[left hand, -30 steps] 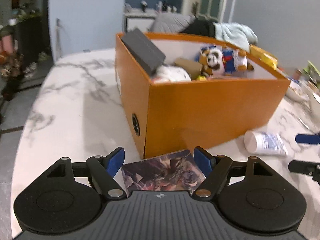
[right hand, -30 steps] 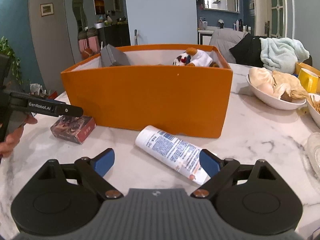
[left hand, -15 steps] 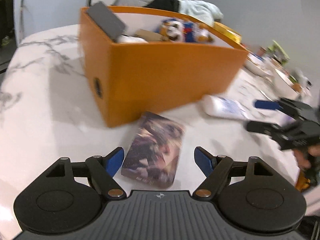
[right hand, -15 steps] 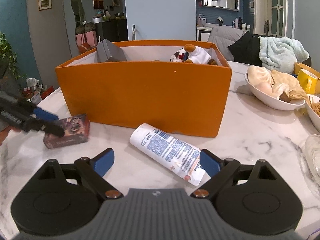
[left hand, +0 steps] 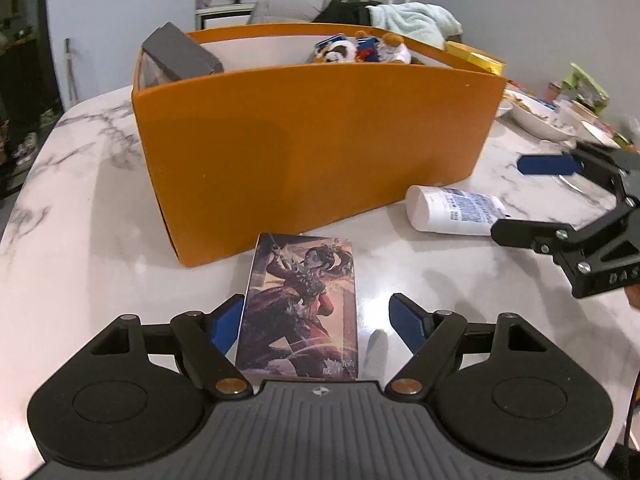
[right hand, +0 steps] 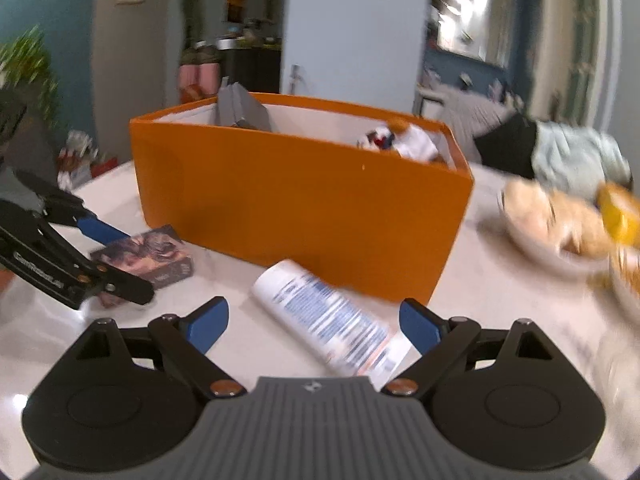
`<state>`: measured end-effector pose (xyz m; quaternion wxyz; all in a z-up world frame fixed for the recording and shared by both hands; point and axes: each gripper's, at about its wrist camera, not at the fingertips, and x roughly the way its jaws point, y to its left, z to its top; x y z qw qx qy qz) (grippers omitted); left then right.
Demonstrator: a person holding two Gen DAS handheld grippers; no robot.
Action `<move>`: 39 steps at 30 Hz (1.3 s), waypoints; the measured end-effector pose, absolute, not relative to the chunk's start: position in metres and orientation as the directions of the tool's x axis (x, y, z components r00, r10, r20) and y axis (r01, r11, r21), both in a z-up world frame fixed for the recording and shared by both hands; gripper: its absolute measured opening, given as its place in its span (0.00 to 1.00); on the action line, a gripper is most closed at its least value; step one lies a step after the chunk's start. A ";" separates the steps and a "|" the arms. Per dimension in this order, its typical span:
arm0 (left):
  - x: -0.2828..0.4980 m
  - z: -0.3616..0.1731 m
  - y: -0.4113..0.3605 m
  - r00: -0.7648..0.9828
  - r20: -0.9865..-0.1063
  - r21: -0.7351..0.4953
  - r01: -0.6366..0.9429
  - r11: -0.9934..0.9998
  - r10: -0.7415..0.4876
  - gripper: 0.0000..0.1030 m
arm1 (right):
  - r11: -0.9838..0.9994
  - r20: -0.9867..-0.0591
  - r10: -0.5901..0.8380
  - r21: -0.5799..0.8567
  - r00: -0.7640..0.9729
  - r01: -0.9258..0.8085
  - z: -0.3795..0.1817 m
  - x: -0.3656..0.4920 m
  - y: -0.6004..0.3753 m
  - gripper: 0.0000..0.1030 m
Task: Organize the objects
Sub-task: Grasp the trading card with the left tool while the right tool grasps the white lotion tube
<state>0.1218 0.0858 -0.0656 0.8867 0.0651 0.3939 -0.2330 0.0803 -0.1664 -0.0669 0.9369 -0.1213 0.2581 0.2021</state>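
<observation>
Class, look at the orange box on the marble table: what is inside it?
Inside the orange box show a tilted grey case and plush toys above the rim. Anything lower is hidden by its front wall.

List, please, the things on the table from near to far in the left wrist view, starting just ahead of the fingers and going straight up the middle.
card box lying flat between the open fingers → orange box → plush toys inside it → pale green towel behind it.
</observation>
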 end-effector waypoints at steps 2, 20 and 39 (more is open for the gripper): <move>0.119 -0.068 0.084 0.594 -0.726 -0.064 0.445 0.893 -0.347 0.89 | 0.856 -0.555 0.378 -0.095 0.741 -0.508 -0.068 0.096 -0.173 0.90; 0.113 -0.076 0.075 0.700 -0.669 -0.028 0.310 0.950 -0.249 0.89 | 0.752 -0.642 0.541 0.078 0.544 -0.655 -0.091 0.104 -0.169 0.82; 0.107 -0.082 0.063 0.764 -0.626 0.009 0.204 0.979 -0.153 0.90 | 0.931 -0.603 0.289 -0.006 0.743 -0.366 -0.103 0.113 -0.142 0.86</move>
